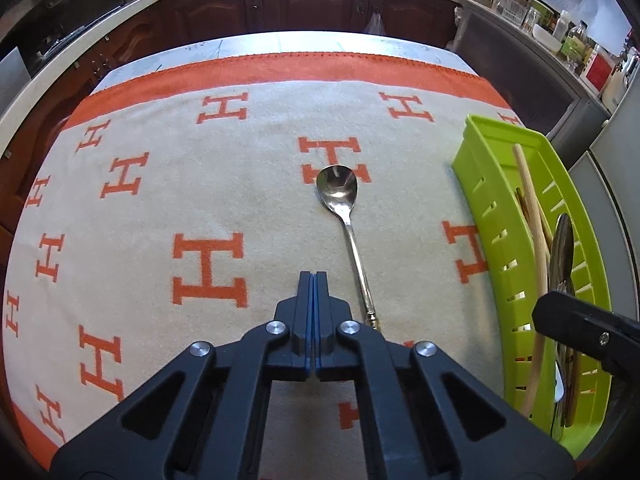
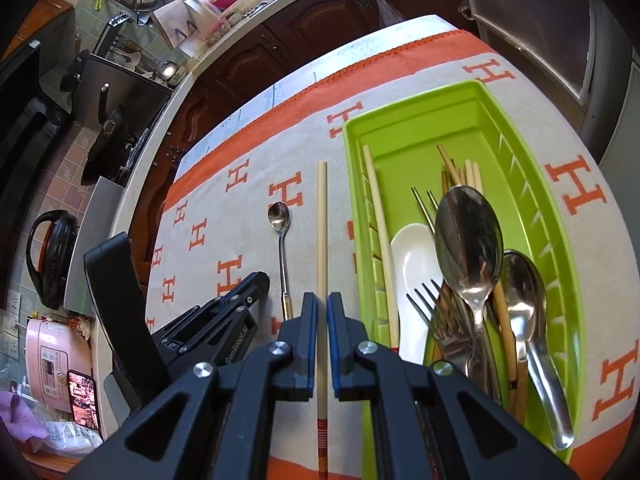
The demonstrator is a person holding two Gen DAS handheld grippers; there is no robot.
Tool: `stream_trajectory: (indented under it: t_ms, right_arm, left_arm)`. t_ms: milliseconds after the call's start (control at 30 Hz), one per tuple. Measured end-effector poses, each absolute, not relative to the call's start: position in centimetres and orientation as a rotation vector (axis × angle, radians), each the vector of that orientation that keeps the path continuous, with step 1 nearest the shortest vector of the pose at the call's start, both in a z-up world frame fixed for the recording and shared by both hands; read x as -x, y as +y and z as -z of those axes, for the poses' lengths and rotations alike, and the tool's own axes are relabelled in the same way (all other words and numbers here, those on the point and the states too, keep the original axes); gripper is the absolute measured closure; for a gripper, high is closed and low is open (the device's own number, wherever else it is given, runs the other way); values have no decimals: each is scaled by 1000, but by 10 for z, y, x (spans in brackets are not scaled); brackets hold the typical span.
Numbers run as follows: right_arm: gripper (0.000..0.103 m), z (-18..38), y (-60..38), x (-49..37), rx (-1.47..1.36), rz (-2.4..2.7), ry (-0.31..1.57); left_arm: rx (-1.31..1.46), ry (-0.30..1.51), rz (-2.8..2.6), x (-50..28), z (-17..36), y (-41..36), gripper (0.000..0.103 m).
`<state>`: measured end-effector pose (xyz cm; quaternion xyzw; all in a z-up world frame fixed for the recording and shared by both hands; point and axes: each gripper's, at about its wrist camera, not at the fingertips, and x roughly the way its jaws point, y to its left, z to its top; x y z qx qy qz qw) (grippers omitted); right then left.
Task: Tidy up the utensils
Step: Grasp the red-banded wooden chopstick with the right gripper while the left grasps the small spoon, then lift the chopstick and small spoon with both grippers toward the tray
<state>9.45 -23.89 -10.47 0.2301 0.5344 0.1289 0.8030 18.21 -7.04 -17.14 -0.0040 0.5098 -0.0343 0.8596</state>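
On the cloth [image 1: 160,208] w/ orange H's, my left gripper [image 1: 314,280] is closed, empty, spoon [image 1: 344,216] just right of it. My right gripper [image 2: 322,304] pinches a chopstick [image 2: 322,232], left of the green tray [image 2: 560,264].

L gripper [image 1: 313,280] shut, empty | spoon [image 1: 346,220] beside | tray [image 1: 500,216] R, contents unclear

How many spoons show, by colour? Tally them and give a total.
Silver spoons: 3, one on the cloth at, two in the green tray at and
White spoon: 1
Total: 4
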Motion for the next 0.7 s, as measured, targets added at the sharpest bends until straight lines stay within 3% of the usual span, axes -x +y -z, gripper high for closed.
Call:
stream_trajectory:
  t_ms: [367, 567, 633, 700]
  right_arm:
    - [98, 94, -250, -84, -514, -294, 1098]
    - [98, 93, -254, -83, -523, -301, 1086]
    - [98, 93, -255, -82, -526, -301, 1084]
    - [98, 93, -256, -82, -527, -299, 1079]
  left_arm:
    - [235, 1087, 126, -183, 163, -45, 102]
    - [166, 1098, 107, -196, 168, -59, 85]
    - [153, 1097, 114, -200, 169, -64, 72]
    - [129, 1095, 106, -203, 169, -69, 70]
